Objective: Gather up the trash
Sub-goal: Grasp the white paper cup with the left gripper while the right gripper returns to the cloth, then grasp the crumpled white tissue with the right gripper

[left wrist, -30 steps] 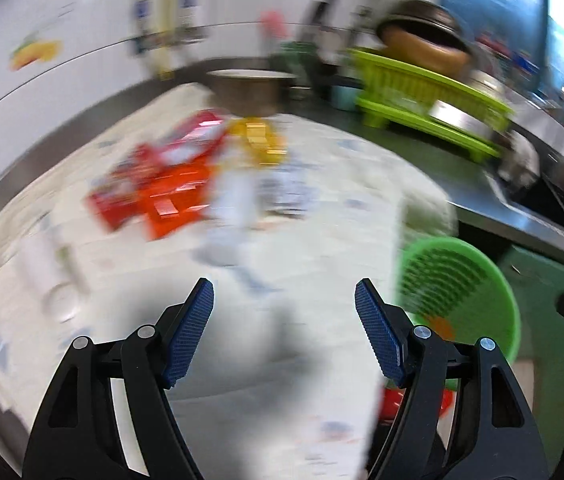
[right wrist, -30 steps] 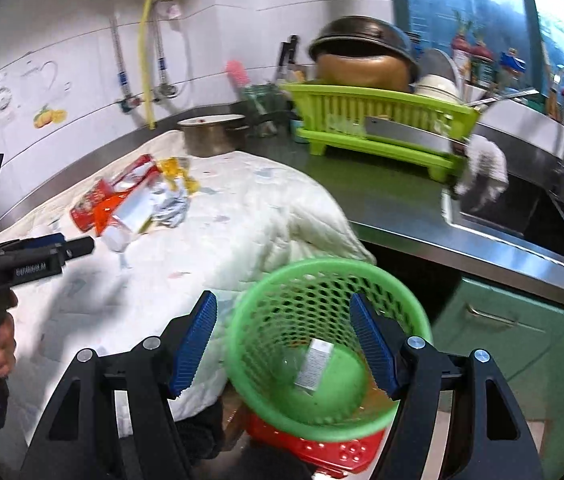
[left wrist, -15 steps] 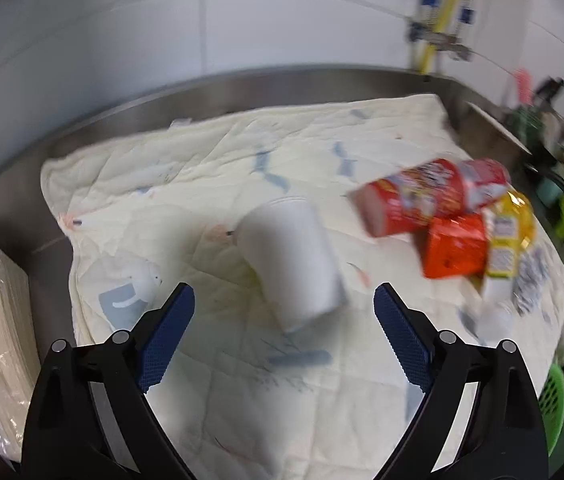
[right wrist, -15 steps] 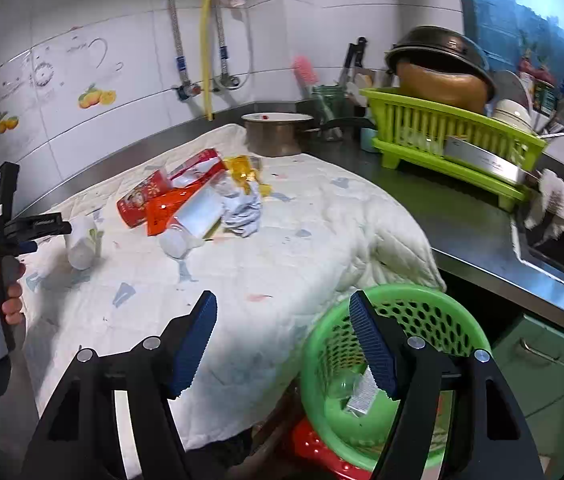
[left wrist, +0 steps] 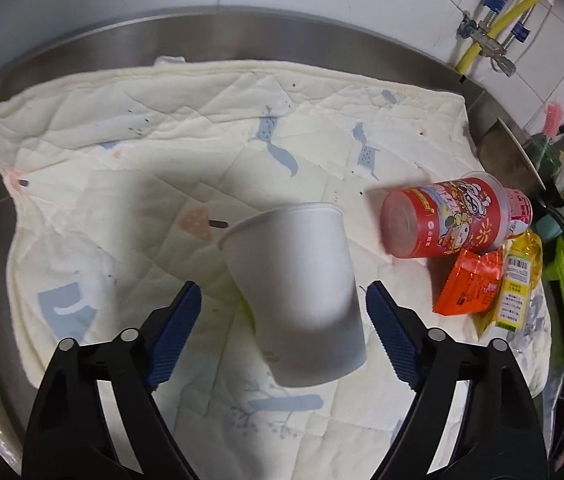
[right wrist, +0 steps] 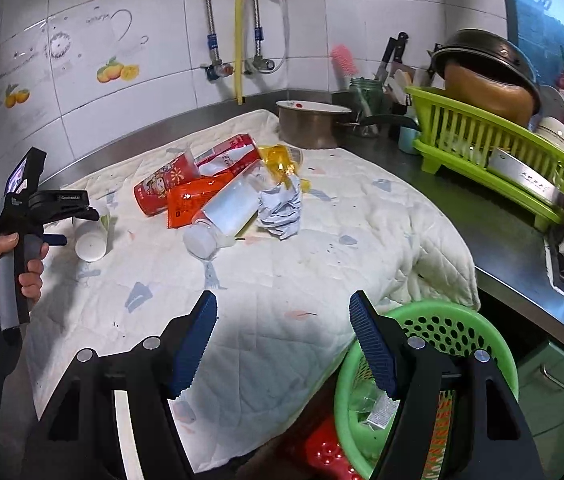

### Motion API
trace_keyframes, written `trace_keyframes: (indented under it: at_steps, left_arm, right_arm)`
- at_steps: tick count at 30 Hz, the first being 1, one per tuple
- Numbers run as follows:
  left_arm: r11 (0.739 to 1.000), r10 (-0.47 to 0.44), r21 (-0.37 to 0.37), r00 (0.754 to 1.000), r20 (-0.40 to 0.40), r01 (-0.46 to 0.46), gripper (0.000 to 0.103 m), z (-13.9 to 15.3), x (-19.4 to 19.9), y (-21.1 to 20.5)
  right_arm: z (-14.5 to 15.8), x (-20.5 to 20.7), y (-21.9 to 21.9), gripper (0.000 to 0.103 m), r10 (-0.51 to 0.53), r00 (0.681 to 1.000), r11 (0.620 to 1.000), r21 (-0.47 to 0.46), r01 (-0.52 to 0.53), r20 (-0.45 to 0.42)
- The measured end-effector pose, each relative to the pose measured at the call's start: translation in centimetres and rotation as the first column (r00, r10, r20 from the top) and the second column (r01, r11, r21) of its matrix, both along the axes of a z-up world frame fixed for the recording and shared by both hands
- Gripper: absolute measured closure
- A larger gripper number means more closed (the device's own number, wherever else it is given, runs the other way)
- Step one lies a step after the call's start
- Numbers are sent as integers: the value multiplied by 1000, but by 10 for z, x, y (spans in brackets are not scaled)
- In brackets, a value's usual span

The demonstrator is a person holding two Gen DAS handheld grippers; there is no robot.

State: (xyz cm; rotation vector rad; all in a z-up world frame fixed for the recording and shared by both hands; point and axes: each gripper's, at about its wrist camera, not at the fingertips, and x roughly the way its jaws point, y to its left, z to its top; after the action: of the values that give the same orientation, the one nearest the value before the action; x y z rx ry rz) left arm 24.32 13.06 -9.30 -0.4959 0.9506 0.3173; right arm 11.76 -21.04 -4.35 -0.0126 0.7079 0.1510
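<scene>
White paper cup (left wrist: 298,288) lying on its side on the quilted cloth (left wrist: 130,168), left end of the counter. Long axis roughly along the left gripper (left wrist: 284,322) pointing line: closed base toward the camera, open rim away, tipped a bit left. Cup body between the 2 blue pads (left wrist: 180,330), gap visible on each side, so no pinch. Left jaws wide, just been closing slightly, cup between them but untouched as far as the blur allows.

From the right wrist view: same cup (right wrist: 91,234) just beside the left gripper (right wrist: 56,226), held in a hand (right wrist: 10,264) at the left edge.

Neighbours, right of the cup and apart from it: red snack canister (left wrist: 448,216) on its side, orange wrapper (left wrist: 472,282) touching it below, yellow packet (left wrist: 520,280) beside that. Clear plastic bottle (right wrist: 224,216) and crumpled paper (right wrist: 280,210) in the same pile. Nothing between cup and pads.

Cup plain white, unprinted, not crushed; faint green tint at its lower left edge.

Right gripper (right wrist: 284,342) spread apart, empty, hovering over the near cloth edge. Green basket (right wrist: 458,324) below right of it, some wrappers inside. Steel pot (right wrist: 312,124) and green dish rack (right wrist: 490,140) at the back, well apart.
</scene>
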Motion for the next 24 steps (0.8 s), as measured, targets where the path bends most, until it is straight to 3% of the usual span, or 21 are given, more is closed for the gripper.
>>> trace_keyframes:
  at_steps: [4,12,24]
  left_arm:
    - [999,-19,-39,1000,-6,19,35,-8,8,-2]
    - [997,-48,-60,998,28,49,39,-8,5,2]
    - [990,-132,-43,987,90,136,40,11,-11,4]
  right_arm:
    - [-3,12,4,37,7,1000,1000,5,-7,-11]
    - [-4,47,9,37,9,1000,1000,29,-9,-24]
    - [-27,130,25,52,27,997,997,79,-21,-77]
